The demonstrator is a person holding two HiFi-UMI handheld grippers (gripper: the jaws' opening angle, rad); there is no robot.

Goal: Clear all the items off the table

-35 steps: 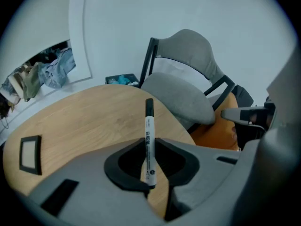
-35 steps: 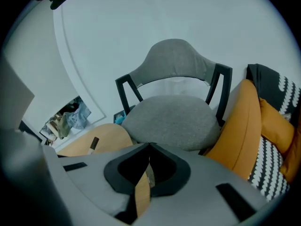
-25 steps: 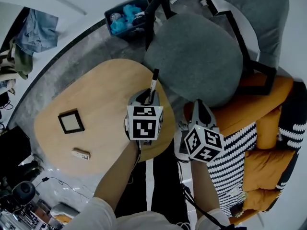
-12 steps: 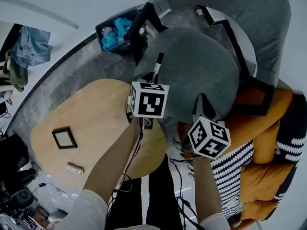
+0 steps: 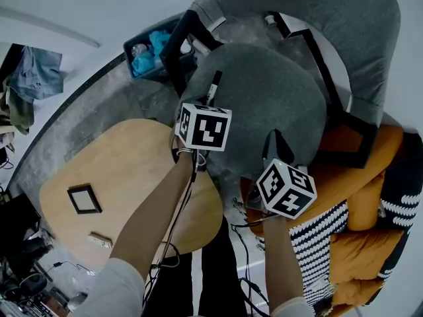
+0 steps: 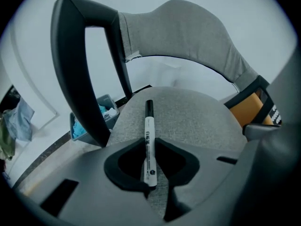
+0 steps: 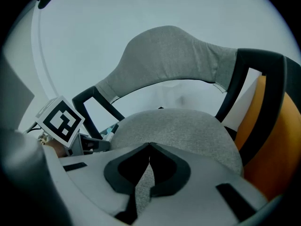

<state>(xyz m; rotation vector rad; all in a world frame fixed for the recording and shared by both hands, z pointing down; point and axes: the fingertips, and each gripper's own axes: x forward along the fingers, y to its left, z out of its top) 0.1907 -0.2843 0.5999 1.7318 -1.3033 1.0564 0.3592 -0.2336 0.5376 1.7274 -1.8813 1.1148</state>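
Observation:
A black-and-white marker pen (image 6: 148,121) is clamped upright between the jaws of my left gripper (image 6: 149,144). In the head view the left gripper (image 5: 209,104) hangs over the near left part of the grey chair seat (image 5: 271,98), with the pen (image 5: 213,86) sticking out past its marker cube. My right gripper (image 5: 271,137) hovers over the seat's near edge, its jaw tips meeting with nothing between them (image 7: 149,145). On the wooden table (image 5: 125,164) at the left lie a small black picture frame (image 5: 84,199) and a small pale object (image 5: 100,240).
The chair has black armrests (image 5: 178,45) and a grey backrest (image 5: 317,5). A bin with blue items (image 5: 147,48) stands on the floor behind the table. Orange cushions and a black-and-white patterned fabric (image 5: 330,236) lie at the right.
Both grippers have moved away from the table's right edge to above the chair seat. The left one still carries the pen. The table now sits further left and lower in view.

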